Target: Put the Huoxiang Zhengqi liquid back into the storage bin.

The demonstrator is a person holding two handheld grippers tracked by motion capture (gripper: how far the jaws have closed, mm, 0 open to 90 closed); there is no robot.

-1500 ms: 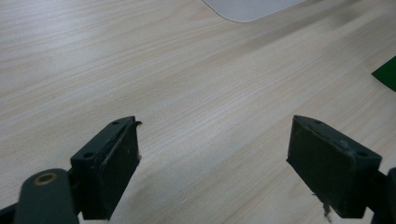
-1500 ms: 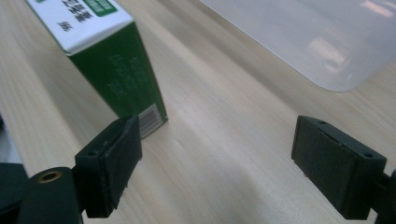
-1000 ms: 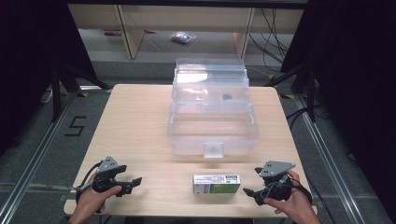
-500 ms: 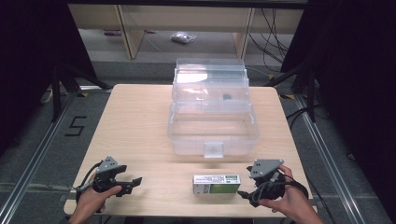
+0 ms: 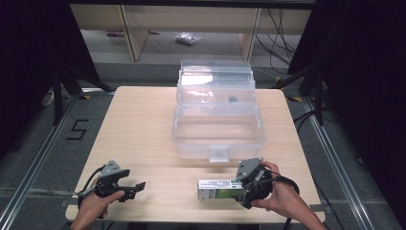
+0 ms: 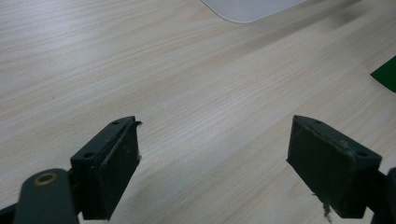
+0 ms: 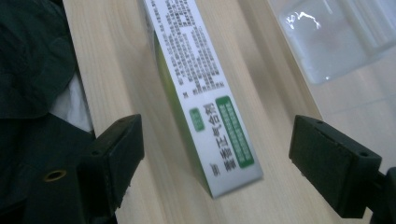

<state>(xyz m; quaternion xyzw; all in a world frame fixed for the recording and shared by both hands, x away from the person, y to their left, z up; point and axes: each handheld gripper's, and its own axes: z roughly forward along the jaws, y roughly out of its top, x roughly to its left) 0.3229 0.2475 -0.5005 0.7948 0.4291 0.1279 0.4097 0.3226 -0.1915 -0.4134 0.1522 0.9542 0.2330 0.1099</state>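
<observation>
A long white and green carton (image 5: 216, 188) lies flat near the table's front edge; the right gripper view shows its printed side (image 7: 205, 98). My right gripper (image 5: 241, 191) is at the carton's right end, open, with its jaws either side of that end and not touching it (image 7: 215, 163). A clear plastic box (image 5: 218, 129) with a raised lid (image 5: 215, 79) stands at the table's middle. My left gripper (image 5: 139, 189) rests at the front left, open over bare wood (image 6: 212, 163), with a green corner of the carton (image 6: 387, 74) far off.
The wooden table (image 5: 139, 124) ends just in front of both hands. A latch tab (image 5: 219, 153) juts from the box's front wall, close behind the carton. Shelving and cables stand beyond the table's far edge.
My right gripper has slid left along the table to the carton's right end, so its jaws now straddle it. The left gripper has stayed put.
</observation>
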